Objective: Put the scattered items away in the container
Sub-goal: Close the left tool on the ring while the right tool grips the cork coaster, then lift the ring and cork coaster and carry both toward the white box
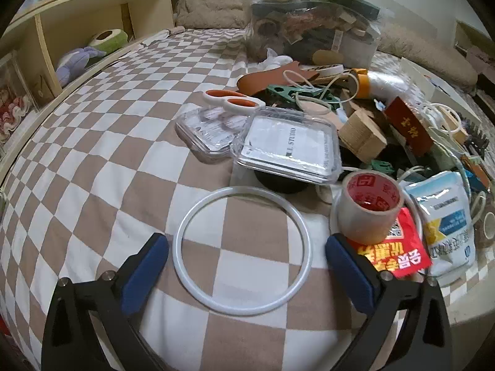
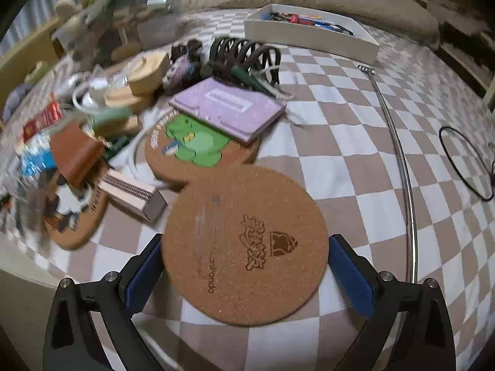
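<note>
In the left wrist view, my left gripper (image 1: 247,262) is open just above the checked bedspread, its blue pads either side of a white plastic ring (image 1: 242,249) lying flat. A tape roll (image 1: 369,205) and a red packet (image 1: 397,252) lie by the right pad. In the right wrist view, my right gripper (image 2: 245,264) is open, with a round cork mat (image 2: 244,244) between its pads; the left pad touches or nearly touches the mat's edge. A white tray (image 2: 309,35) with small items stands far behind.
A heap of clutter lies right of the ring: clear plastic cases (image 1: 287,145), scissors (image 1: 232,100), a white pouch (image 1: 445,219), wooden blocks. A full clear tub (image 1: 309,21) stands behind. In the right wrist view, a purple notebook (image 2: 227,106), frog mat (image 2: 198,145), metal rod (image 2: 399,154), black loop (image 2: 464,160).
</note>
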A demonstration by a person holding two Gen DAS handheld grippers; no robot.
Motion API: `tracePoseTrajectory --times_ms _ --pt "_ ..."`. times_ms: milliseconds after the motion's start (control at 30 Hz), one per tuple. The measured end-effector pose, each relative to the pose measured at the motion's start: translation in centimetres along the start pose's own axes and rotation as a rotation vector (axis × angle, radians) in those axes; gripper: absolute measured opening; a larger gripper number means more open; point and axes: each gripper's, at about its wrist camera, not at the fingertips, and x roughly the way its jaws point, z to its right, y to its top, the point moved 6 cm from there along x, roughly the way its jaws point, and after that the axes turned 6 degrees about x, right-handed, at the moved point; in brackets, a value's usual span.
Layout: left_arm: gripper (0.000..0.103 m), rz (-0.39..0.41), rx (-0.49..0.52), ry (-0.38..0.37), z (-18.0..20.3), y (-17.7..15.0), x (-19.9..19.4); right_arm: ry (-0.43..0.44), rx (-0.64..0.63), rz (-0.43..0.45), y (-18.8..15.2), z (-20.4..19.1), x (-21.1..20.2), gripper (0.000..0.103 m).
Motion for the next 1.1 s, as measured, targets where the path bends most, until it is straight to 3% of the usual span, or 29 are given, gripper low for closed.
tracePoseTrajectory --times_ms 200,667,767,900,1000,1033,1100 --pt "0.103 -0.016 -0.011 0.026 -0.2 0.4 0.7 0.009 0.029 0.015 0.3 0.7 -0.1 0.103" --pt "0.103 0.015 -0.046 -0.01 -0.5 0.3 0.1 0.106 0.122 0.049 0.8 1.6 -0.2 0.103" --pt "0.103 0.004 -0.035 0.005 -0.3 0.3 0.3 0.083 0.134 0.029 1.0 1.4 0.3 0.103" --pt "0.103 -0.009 -0.029 0.015 -0.2 0.4 0.5 -0.011 0.059 0.026 0.8 0.4 0.8 0.103" --pt "0.103 -0.014 -0.012 0.031 -0.1 0.4 0.7 0.003 0.082 0.045 0.9 0.7 0.5 0.101" --pt "0.102 -0.011 -0.012 0.029 -0.1 0.4 0.6 0.009 0.092 0.053 1.0 0.9 0.4 0.101" --pt "0.091 0.001 -0.018 0.03 -0.2 0.4 0.4 0.022 0.104 0.064 1.0 1.1 0.3 0.101"
